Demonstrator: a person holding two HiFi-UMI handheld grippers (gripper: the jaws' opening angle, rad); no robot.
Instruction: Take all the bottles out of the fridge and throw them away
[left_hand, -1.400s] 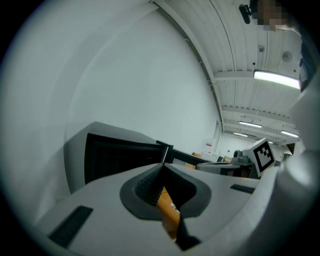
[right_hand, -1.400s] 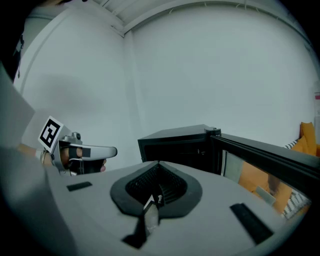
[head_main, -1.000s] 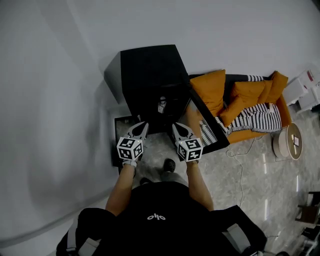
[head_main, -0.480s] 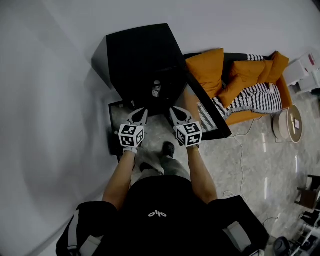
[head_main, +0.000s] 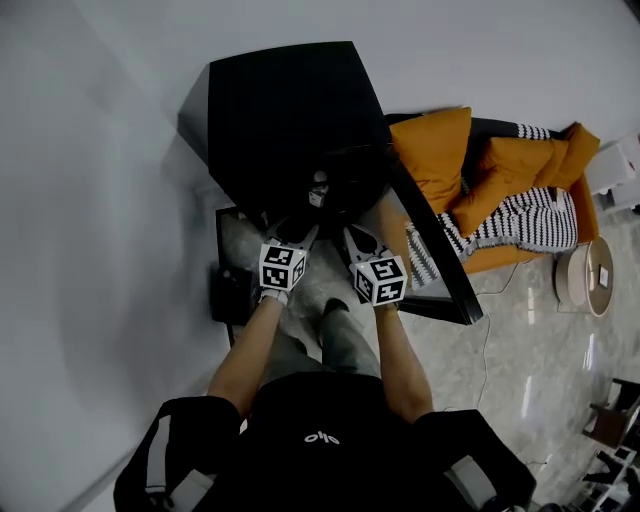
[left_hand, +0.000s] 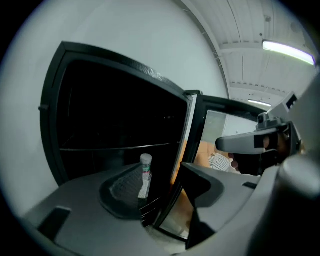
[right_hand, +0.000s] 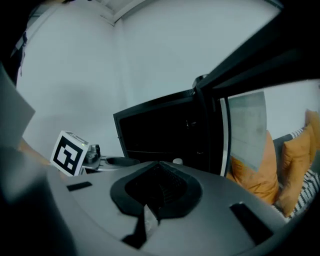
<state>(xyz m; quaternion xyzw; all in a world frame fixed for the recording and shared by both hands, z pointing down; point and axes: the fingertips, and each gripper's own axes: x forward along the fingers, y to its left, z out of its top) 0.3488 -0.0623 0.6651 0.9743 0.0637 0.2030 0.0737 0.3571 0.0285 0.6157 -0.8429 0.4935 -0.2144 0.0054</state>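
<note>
**While your left claw opens, one bottle stands in the dark fridge**

As you lean over, your own body fills the bottom of the head view and hides most of your legs. Just ahead of you, the left gripper (head_main: 300, 232) and the right gripper (head_main: 352, 233) are held side by side, both aimed at the fridge (head_main: 280, 110).

Your left gripper's jaws have just been opening. They stand apart with nothing pressed between the pads. Your right gripper's jaws are closed together and hold nothing.

Beyond the left jaws, the bottle (left_hand: 145, 175) stands upright inside the fridge, seen through the gap and well clear of the pads. The left pad (left_hand: 122, 192) cuts off its base, and its label is too small to read. From the right gripper view, only its white cap (right_hand: 177, 161) shows above the jaw body.

Past the bottle the fridge interior is nearly black, so you cannot tell what else is in there. The open door (head_main: 437, 270) swings out to your right and covers part of the sofa (head_main: 440, 160) behind it.
</note>
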